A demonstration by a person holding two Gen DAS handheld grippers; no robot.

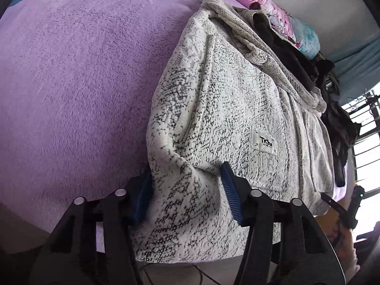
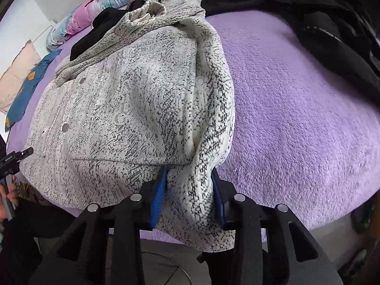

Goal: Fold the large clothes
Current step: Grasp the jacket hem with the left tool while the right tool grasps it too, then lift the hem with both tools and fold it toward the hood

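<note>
A white-and-black speckled fleece jacket (image 1: 225, 109) lies on a purple bed, sleeves folded in, a white "TKhs" label on its front. It also shows in the right wrist view (image 2: 123, 99), with snap buttons down its front. My left gripper (image 1: 187, 197) is shut on the jacket's hem corner at the bed's near edge, thick fabric bunched between its blue pads. My right gripper (image 2: 188, 197) is shut on the opposite hem corner, where a folded sleeve hangs over the edge.
The purple fleece blanket (image 1: 78, 90) covers the bed (image 2: 296, 123). Black clothes (image 2: 332, 23) lie at the far right. A floral pillow (image 1: 280, 11) and a blue cloth (image 2: 28, 87) lie near the head. A window with bars (image 1: 365, 142) is at the right.
</note>
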